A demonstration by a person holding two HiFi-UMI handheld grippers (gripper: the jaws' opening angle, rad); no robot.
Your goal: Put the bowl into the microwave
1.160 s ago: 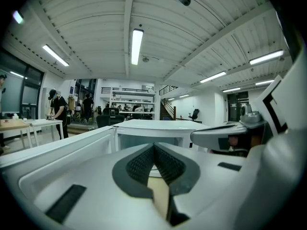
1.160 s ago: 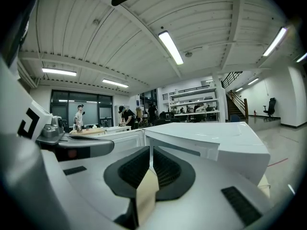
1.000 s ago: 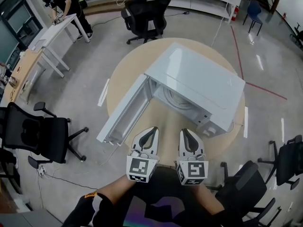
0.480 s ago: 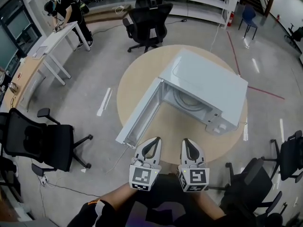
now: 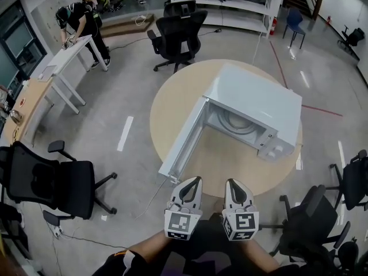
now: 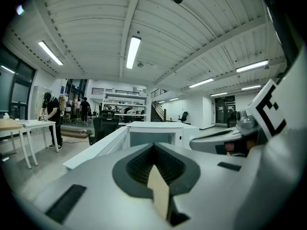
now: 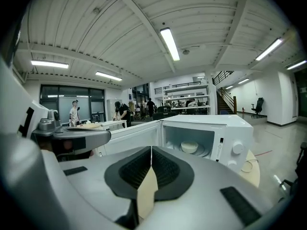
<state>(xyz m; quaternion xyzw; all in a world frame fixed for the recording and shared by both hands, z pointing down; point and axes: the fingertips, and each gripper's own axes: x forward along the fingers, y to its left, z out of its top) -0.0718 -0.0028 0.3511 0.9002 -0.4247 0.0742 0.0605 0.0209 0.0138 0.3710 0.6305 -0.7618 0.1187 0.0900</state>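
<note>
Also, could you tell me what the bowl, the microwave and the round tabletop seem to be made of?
The bowl looks like ceramic or plastic. It is opaque, matte cream, and I cannot tell which. The microwave looks like painted sheet metal, with flat, smooth white panels and a soft sheen. The tabletop looks like wood or wood laminate, with an even pale tan and little gloss.

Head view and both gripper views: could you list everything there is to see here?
microwave: one, white, door open, on the table
bowl: one, pale, inside the microwave
table: one, tan, round, mid-room
office chairs: at least four, black, around the table
desk: one, white, far left
person: one, dark clothes, at the desk
left gripper: one, pale grey, jaws shut, empty
right gripper: one, pale grey, jaws shut, empty
</note>
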